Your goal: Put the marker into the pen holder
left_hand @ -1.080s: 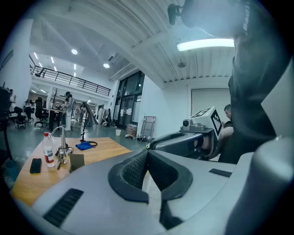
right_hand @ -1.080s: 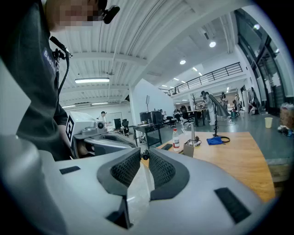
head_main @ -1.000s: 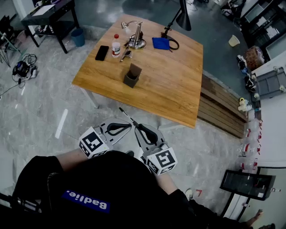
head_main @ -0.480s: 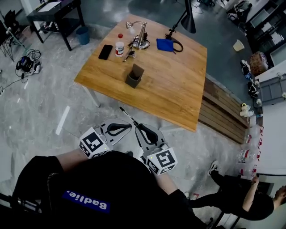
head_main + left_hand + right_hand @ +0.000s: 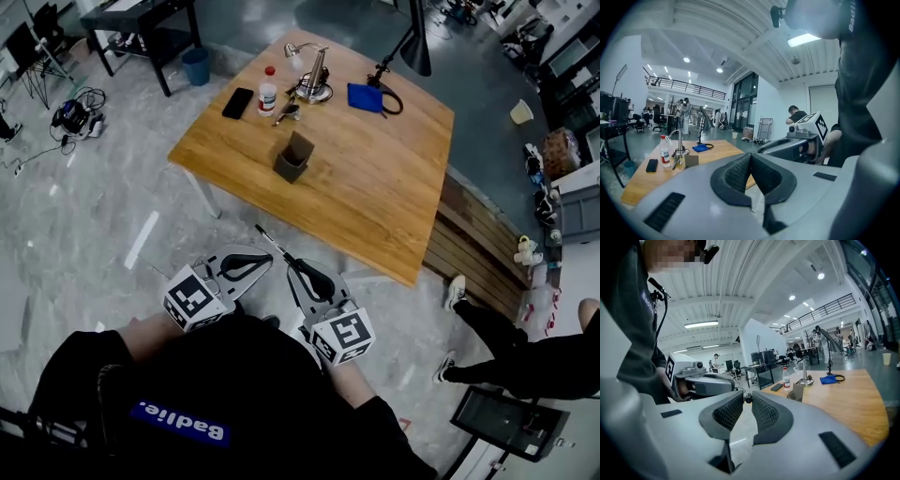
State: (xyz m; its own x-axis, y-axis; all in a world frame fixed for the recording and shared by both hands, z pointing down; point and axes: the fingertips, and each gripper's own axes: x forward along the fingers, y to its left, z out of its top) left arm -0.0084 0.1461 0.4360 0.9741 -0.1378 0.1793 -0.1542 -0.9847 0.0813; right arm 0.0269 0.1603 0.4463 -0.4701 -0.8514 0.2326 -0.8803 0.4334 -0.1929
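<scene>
The dark grey pen holder (image 5: 292,161) stands on the wooden table (image 5: 375,206), well ahead of both grippers; it also shows in the left gripper view (image 5: 691,161) and the right gripper view (image 5: 797,391). My right gripper (image 5: 294,268) is shut on a black marker (image 5: 274,246) that pokes forward toward the table's near edge. In the right gripper view only the marker's dark end (image 5: 747,398) shows between the pads. My left gripper (image 5: 264,263) hangs beside it over the floor, shut with nothing in it (image 5: 750,157).
At the table's far side are a plastic bottle (image 5: 268,91), a black phone (image 5: 237,102), a metal lamp base (image 5: 314,80), a blue cloth (image 5: 365,97) and a black lamp (image 5: 412,47). A person (image 5: 525,352) stands at the right near a wooden bench (image 5: 478,253).
The head view has shifted, so the table sits further right and lower. A person has walked further into view at the right. Both grippers hold the same pose.
</scene>
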